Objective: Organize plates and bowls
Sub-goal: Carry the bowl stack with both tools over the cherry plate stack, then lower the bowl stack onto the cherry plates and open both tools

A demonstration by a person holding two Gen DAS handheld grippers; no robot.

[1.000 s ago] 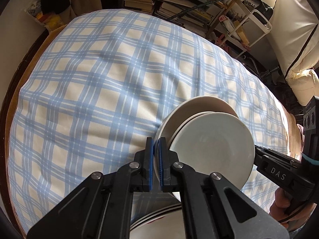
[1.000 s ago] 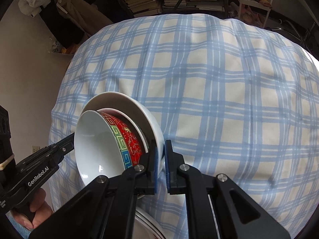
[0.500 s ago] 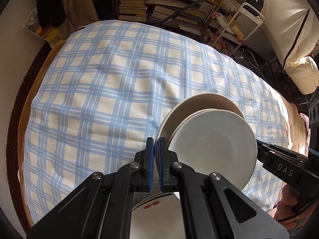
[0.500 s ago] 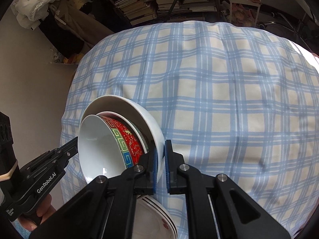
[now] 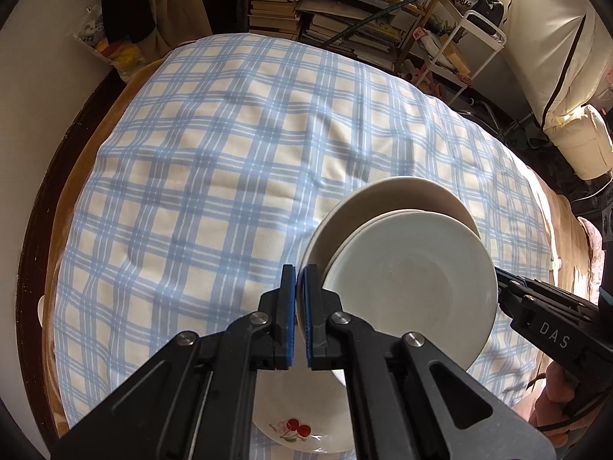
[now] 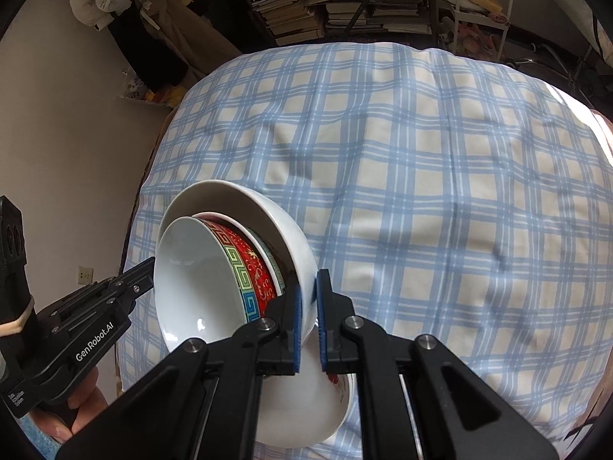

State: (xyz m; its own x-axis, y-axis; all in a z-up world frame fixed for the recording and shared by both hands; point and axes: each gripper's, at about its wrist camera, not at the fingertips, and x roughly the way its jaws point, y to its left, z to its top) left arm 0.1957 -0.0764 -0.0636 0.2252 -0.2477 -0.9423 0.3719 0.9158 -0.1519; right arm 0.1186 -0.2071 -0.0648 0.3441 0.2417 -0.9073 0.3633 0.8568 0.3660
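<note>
A stack of nested bowls hangs tilted above the table, held from both sides. In the left wrist view my left gripper [image 5: 300, 283] is shut on the left rim of the outer white bowl [image 5: 383, 203], with a smaller white bowl [image 5: 413, 287] nested inside. My right gripper [image 5: 498, 293] meets the stack's far rim. In the right wrist view my right gripper [image 6: 308, 291] is shut on the outer white bowl [image 6: 268, 214]. A red patterned bowl [image 6: 254, 268] and an inner white bowl [image 6: 191, 280] sit inside it. My left gripper [image 6: 151, 268] grips the opposite rim.
A white plate with a cherry print [image 5: 299, 425] lies on the table right below the stack, also seen as the white plate [image 6: 306, 414]. A blue checked cloth [image 5: 214, 176] covers the round table. Bookshelves [image 5: 345, 11] and a white cart [image 5: 479, 34] stand beyond the far edge.
Both grippers have risen with the bowl stack still in them. The table looks farther away, and the cherry plate below has come into view.
</note>
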